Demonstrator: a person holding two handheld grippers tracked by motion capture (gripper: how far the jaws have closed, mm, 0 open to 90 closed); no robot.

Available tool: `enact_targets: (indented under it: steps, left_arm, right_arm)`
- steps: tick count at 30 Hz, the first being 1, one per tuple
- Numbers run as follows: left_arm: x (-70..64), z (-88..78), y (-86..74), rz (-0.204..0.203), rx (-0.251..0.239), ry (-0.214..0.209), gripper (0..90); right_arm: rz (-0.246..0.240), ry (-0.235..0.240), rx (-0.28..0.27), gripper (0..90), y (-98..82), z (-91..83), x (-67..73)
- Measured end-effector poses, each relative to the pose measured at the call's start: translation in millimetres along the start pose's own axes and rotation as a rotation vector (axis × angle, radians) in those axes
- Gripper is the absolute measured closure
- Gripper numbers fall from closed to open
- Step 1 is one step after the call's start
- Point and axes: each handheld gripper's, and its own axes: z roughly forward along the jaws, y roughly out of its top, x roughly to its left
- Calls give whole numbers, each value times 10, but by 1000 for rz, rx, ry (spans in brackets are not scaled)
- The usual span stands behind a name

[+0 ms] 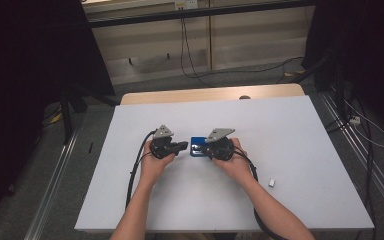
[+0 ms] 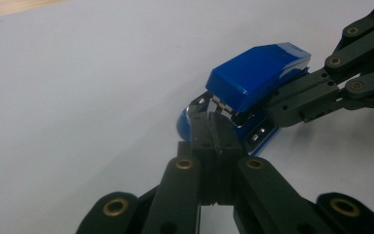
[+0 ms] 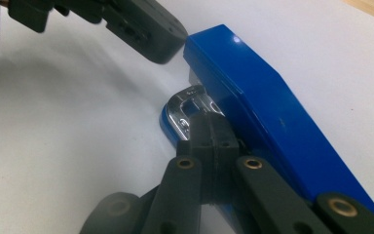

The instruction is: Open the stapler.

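With jaws pressed together and nothing between them, the left gripper (image 2: 213, 122) noses the front end of the blue stapler (image 2: 258, 73), which lies on the white table (image 2: 78, 97), while beyond it the right gripper (image 2: 243, 116), jaws closed too, touches its metal front.

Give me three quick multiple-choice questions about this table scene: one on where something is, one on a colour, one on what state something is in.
1. Where does the stapler lie?
A. Between the two grippers
B. At the table's far edge
C. On the floor

2. What colour is the stapler's top?
A. Red
B. Blue
C. Green

3. How do the left gripper's jaws stand?
A. Wide open
B. Shut together
C. Clamped around a cup

Answers:
1 A, the high view shows it on the white table between the left gripper and the right gripper.
2 B, both gripper views show a glossy blue cover.
3 B, its jaws meet with no gap, at the stapler's metal front.
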Motion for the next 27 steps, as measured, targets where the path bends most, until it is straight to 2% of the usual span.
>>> enact_targets:
  steps: [7,13,27]
  left_arm:
    - [-29,78,16,16,28,-2,900]
    - [-27,90,20,19,30,2,900]
    - [-29,50,79,3,-8,-20,900]
  right_arm:
    - [3,4,-4,900,-6,0,-6]
    - [7,2,-5,900,-10,-2,-5]
    - [13,3,-10,900,-18,-4,-12]
